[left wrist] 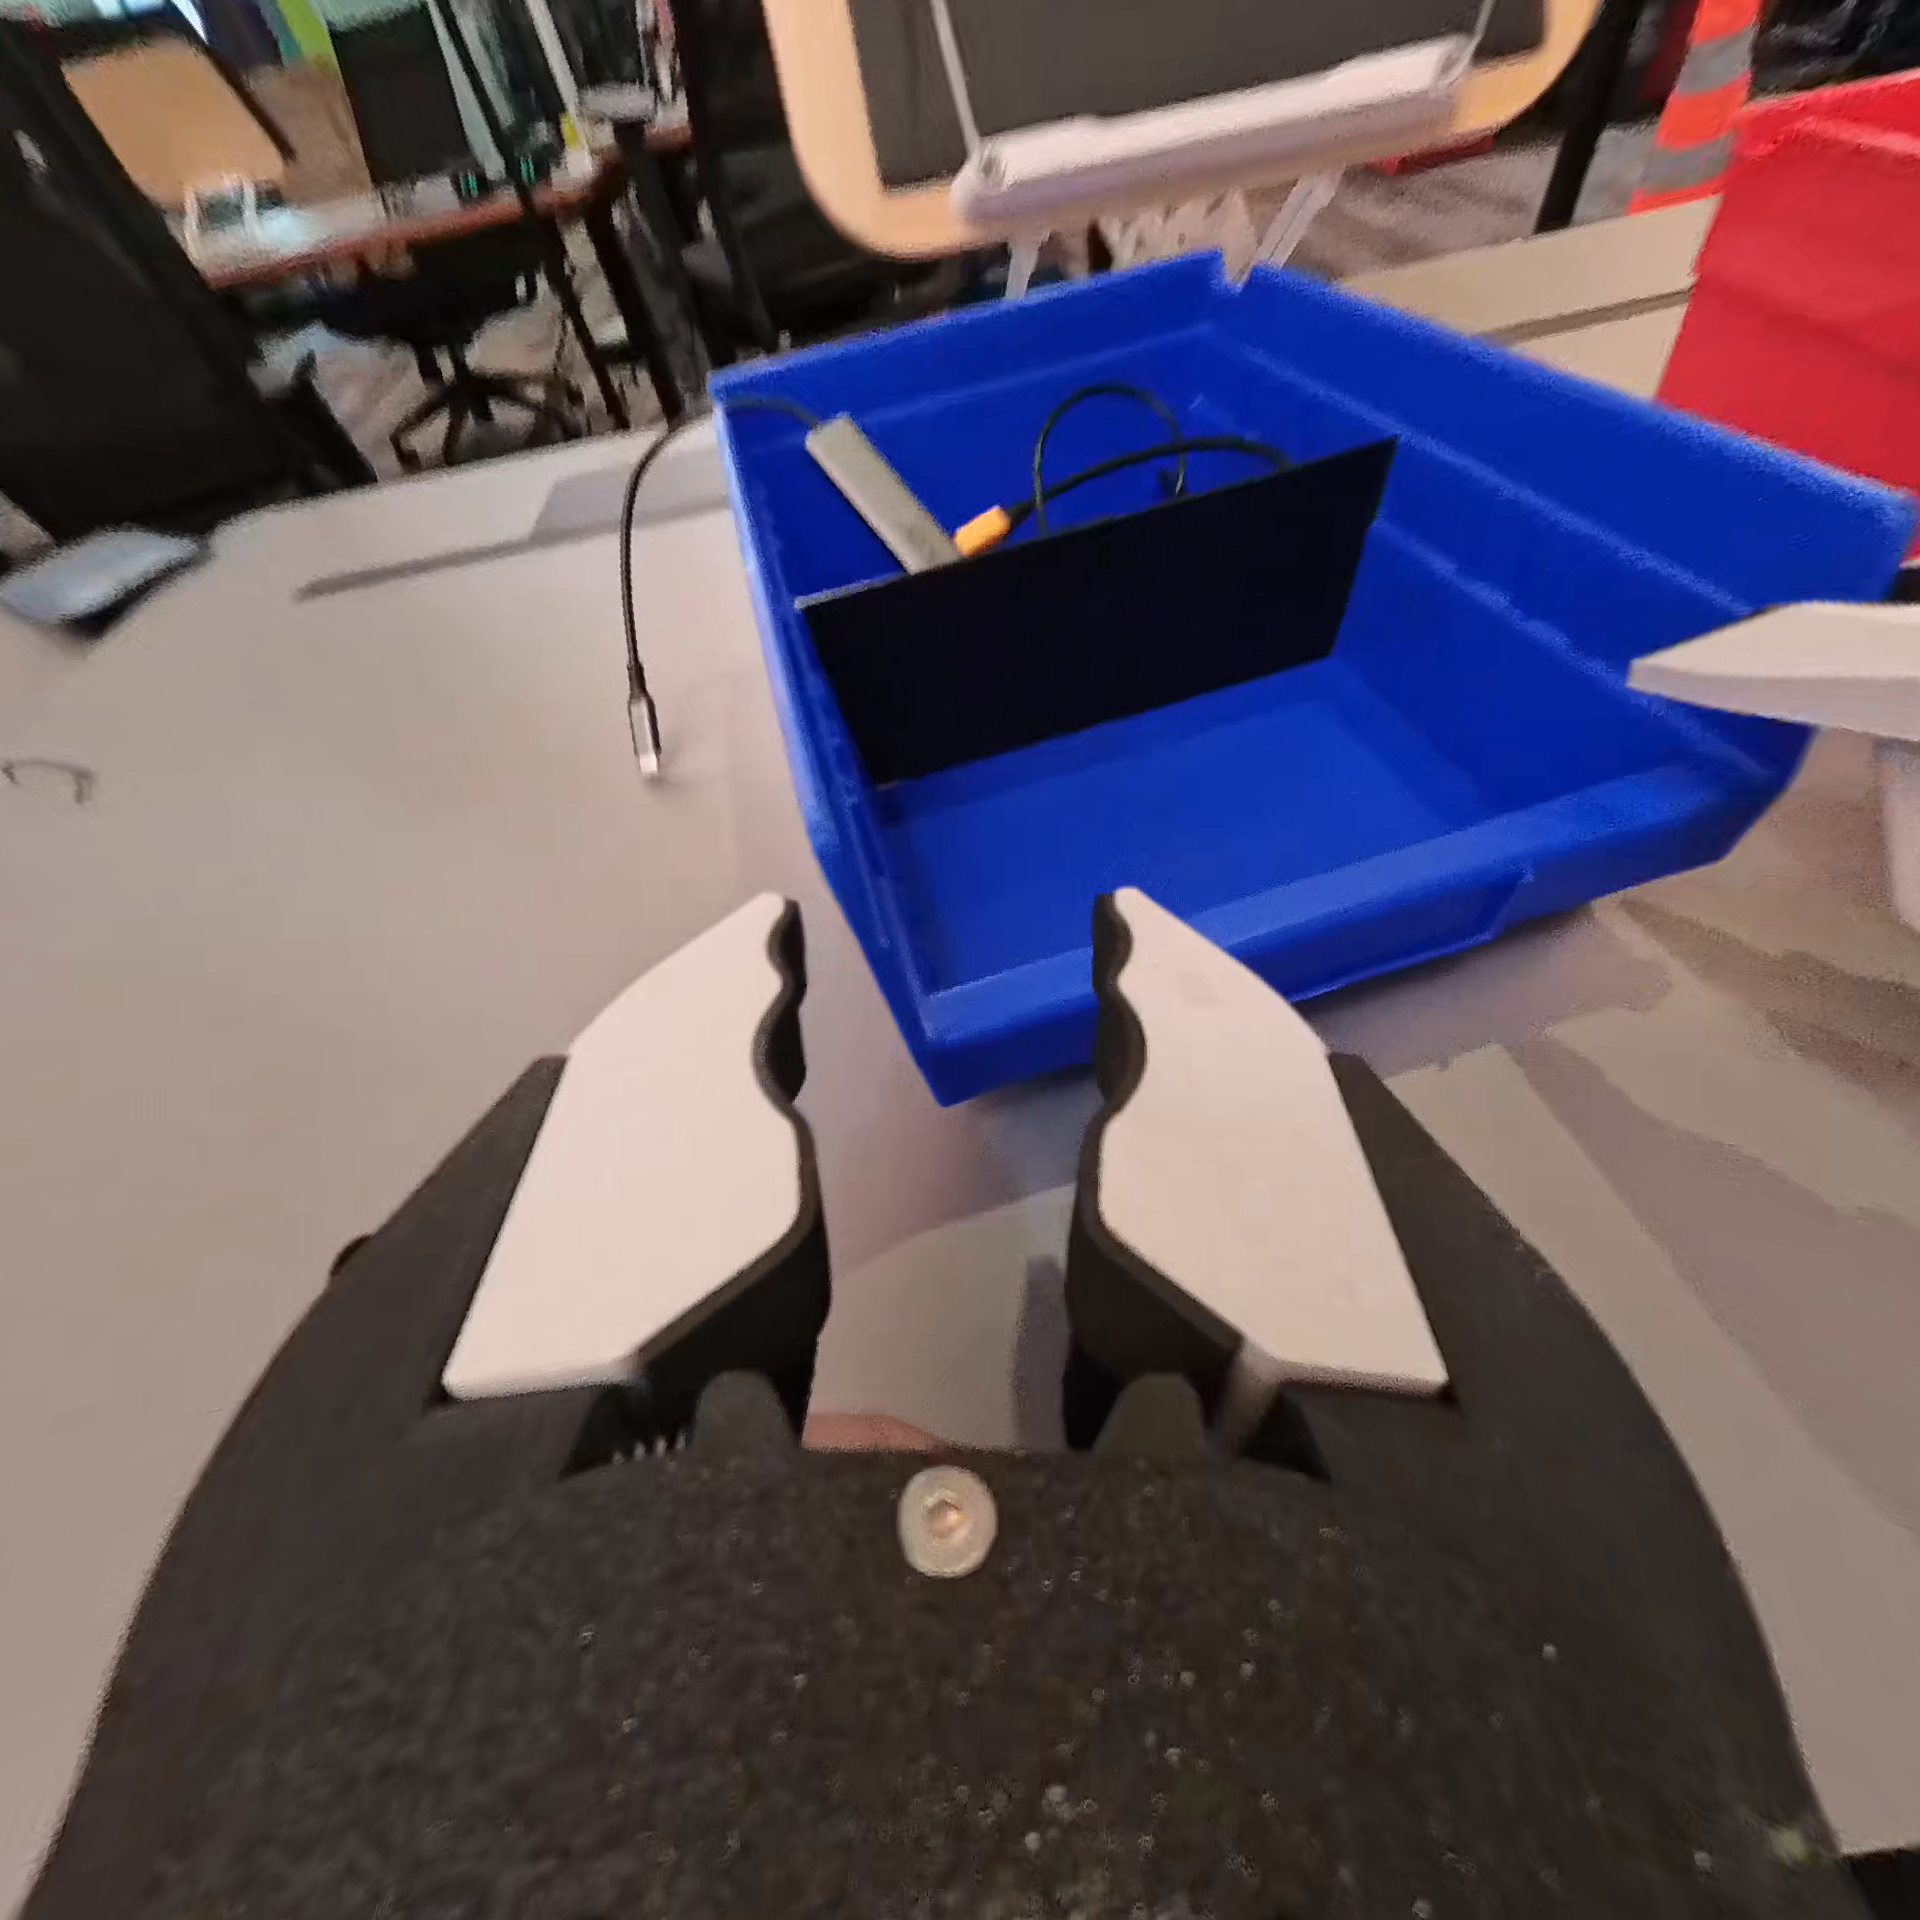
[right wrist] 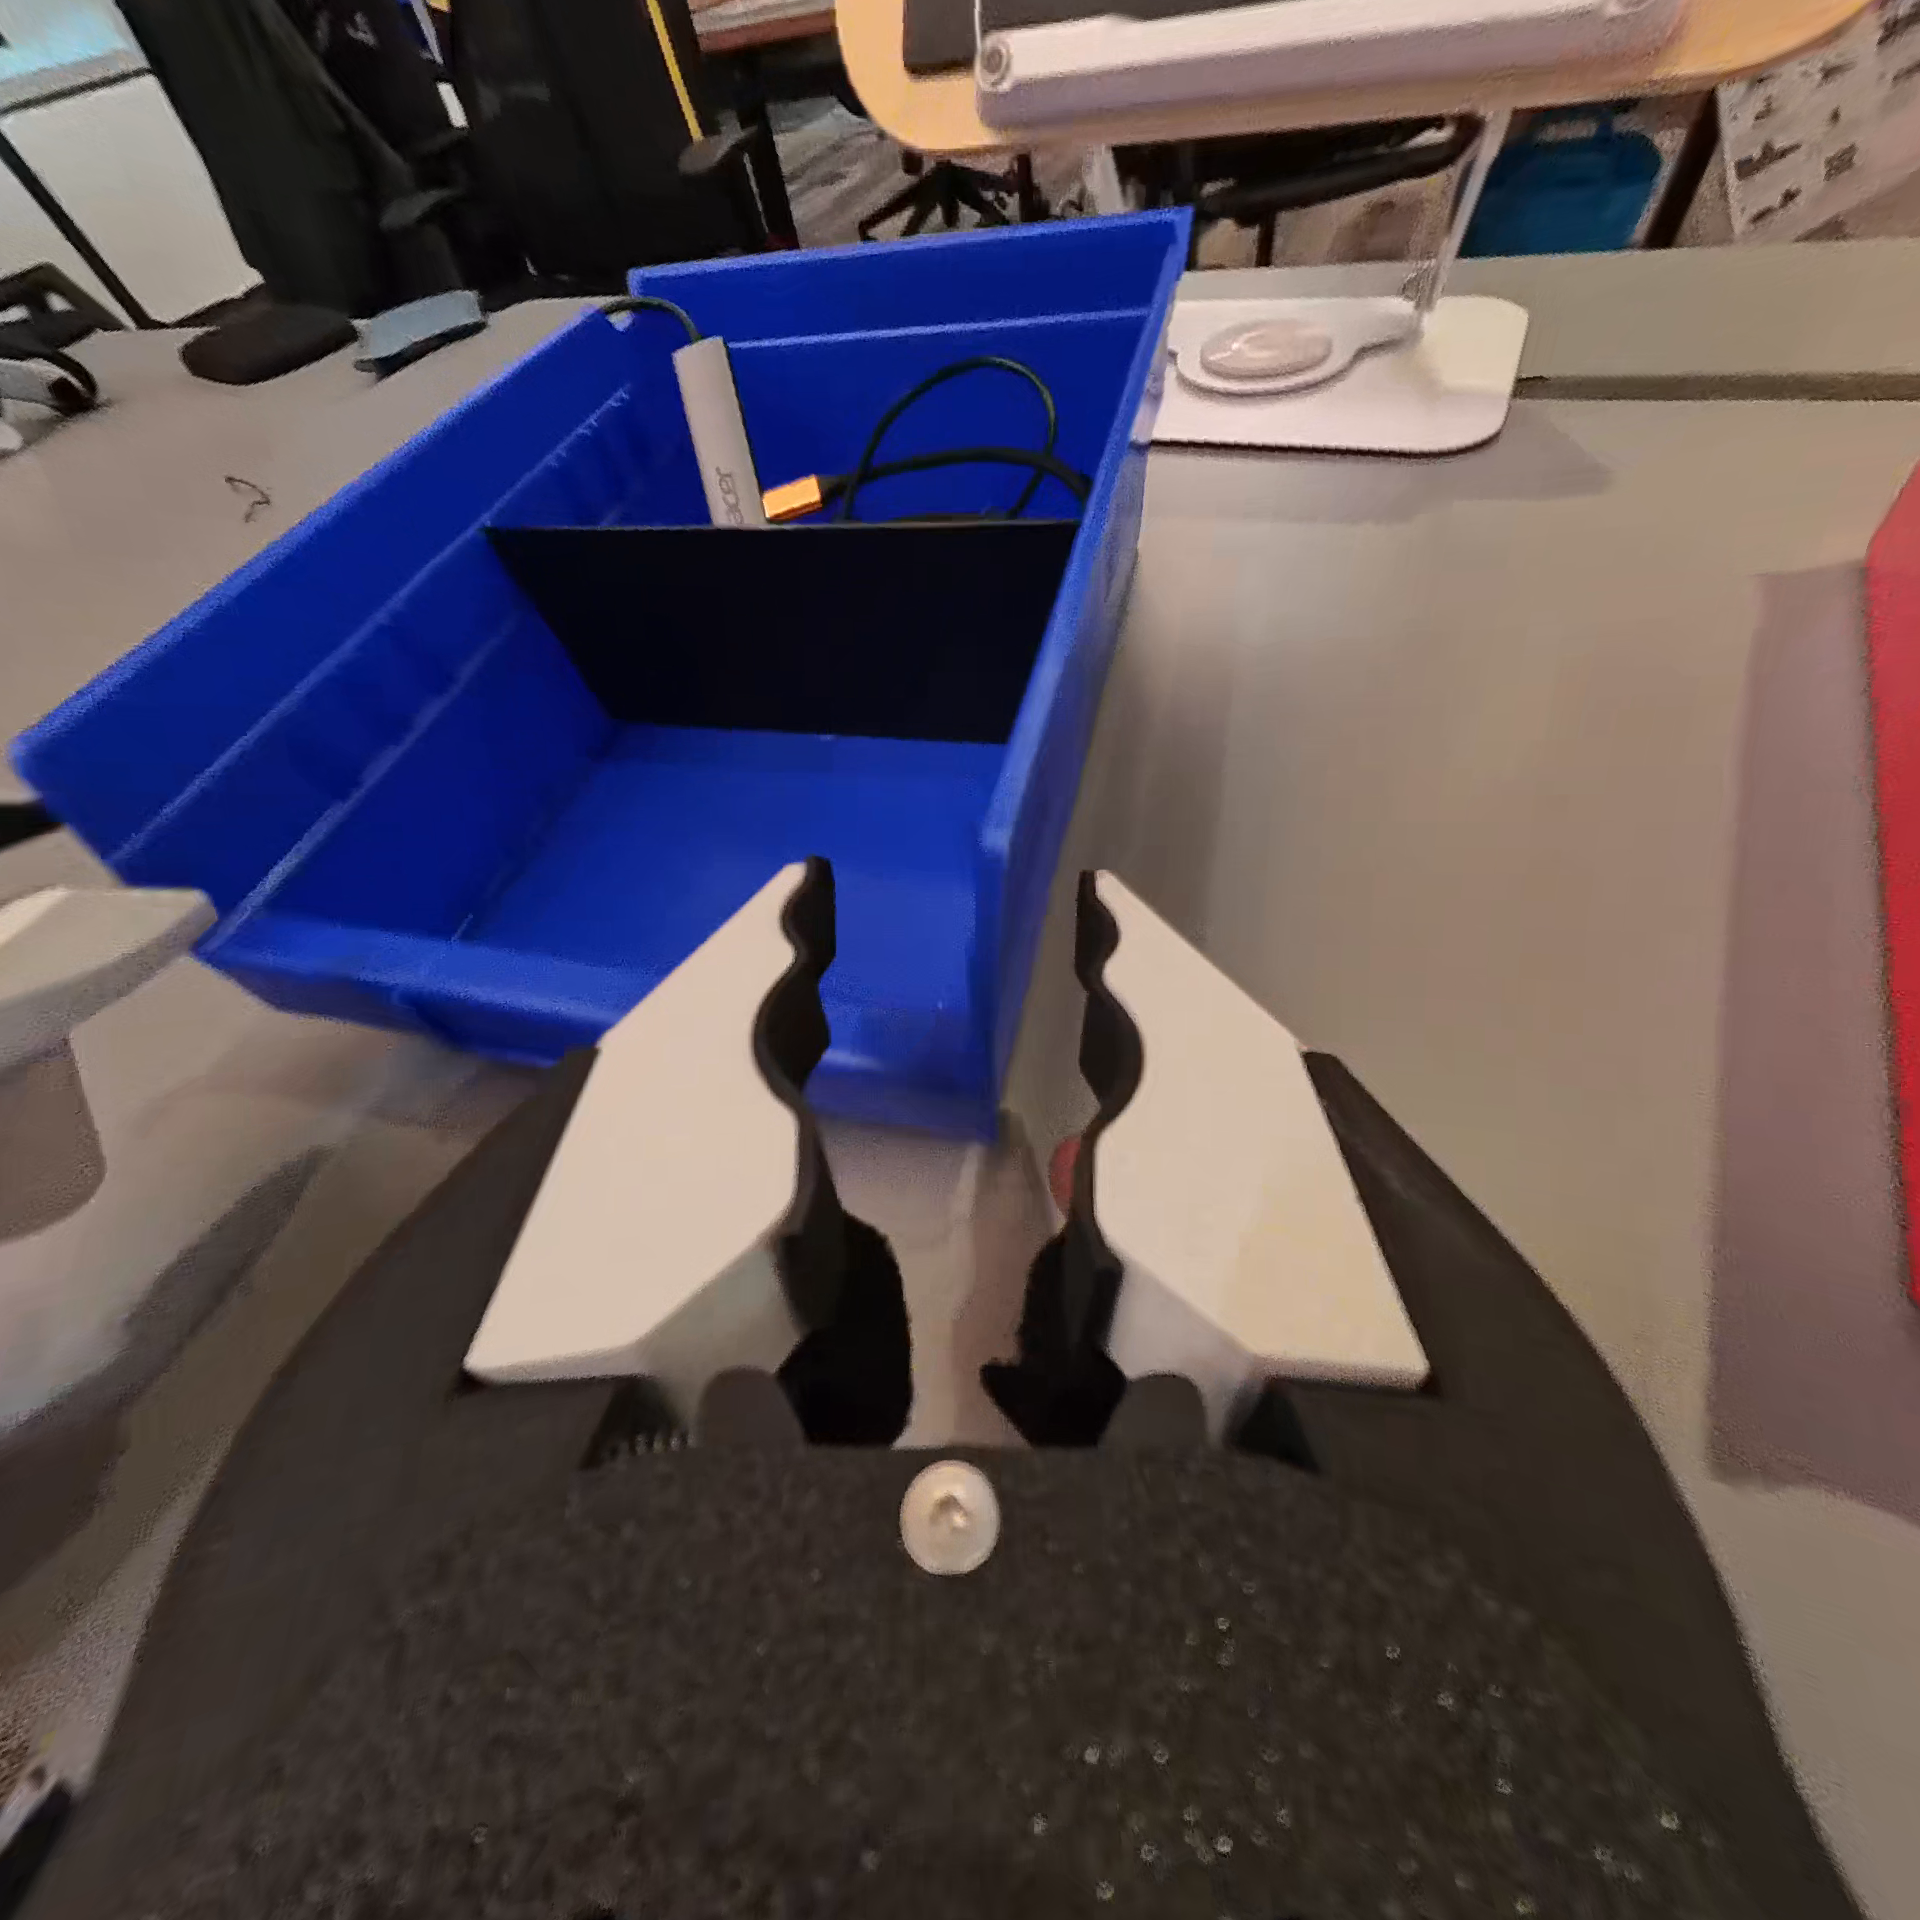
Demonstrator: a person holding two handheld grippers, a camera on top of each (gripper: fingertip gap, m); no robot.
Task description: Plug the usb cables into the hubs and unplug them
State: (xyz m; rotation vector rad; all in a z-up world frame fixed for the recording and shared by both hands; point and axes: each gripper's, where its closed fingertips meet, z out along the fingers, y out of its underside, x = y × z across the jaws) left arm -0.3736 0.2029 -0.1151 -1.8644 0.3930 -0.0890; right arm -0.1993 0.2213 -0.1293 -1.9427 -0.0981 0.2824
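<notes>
Bin point(left wrist: 1558, 499) of blue plastic sits at my twelve o'clock, a black divider point(left wrist: 1091, 613) across it. Behind the divider lie the grey USB hub point(right wrist: 717, 436) and an orange-tipped cable point(right wrist: 795, 499). My left gripper point(left wrist: 948, 935) and right gripper point(right wrist: 954, 904) are both spread, grasping nothing.

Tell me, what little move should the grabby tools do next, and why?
Probably the left tool should reach forward over the black divider toward the silver hub. Both tools are open and empty, near the front of the blue bin, and the hub and the cable with the orange plug lie in the back part. The right tool could then fetch the plug.
</notes>
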